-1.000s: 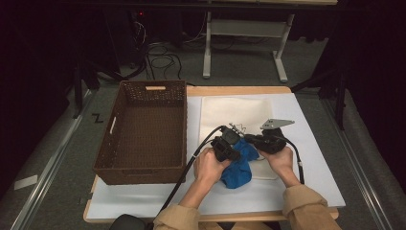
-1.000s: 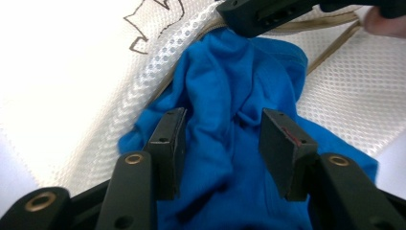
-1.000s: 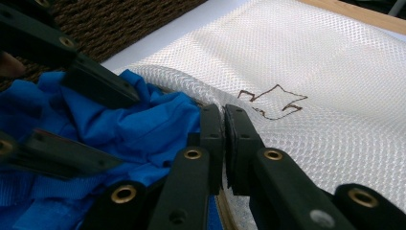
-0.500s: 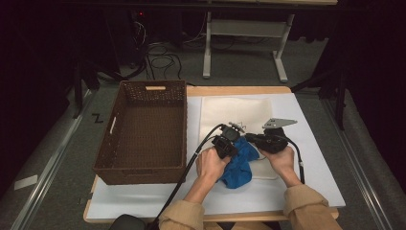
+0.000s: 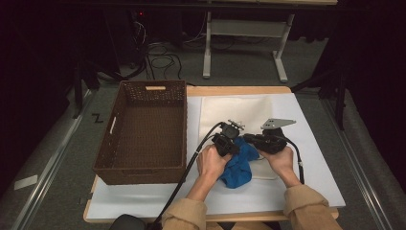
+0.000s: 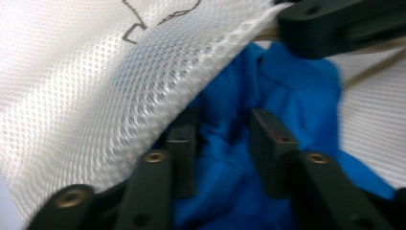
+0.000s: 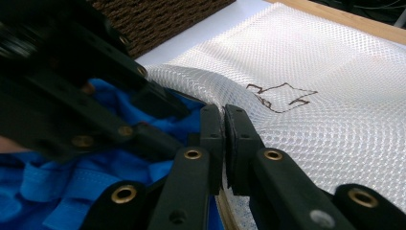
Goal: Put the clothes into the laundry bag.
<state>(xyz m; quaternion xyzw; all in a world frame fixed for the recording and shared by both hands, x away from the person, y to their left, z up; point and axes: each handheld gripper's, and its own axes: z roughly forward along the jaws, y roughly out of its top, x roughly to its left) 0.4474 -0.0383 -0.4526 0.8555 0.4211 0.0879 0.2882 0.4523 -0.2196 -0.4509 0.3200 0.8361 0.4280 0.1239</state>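
A white mesh bag (image 5: 234, 112) lies flat on the table, with a dark squiggle mark on it. My right gripper (image 7: 223, 129) is shut on the bag's near edge and lifts it, so the mesh bag (image 7: 335, 96) arches up. A crumpled blue cloth (image 5: 239, 165) sits at that opening, between the two hands. The left gripper (image 6: 225, 148) has the blue cloth (image 6: 297, 86) bunched between its jaws, under the raised mesh bag (image 6: 95, 86). In the high view the left gripper (image 5: 233, 139) and right gripper (image 5: 249, 139) nearly meet.
A deep brown wicker basket (image 5: 107, 143) stands on the table's left side, close to the left hand. The white table surface (image 5: 311, 158) stretches to the right of the bag. Cables trail from both grippers toward the front edge.
The left hand has pushed slightly forward with the blue cloth, toward the bag's lifted edge. The right gripper has kept its hold on the mesh.
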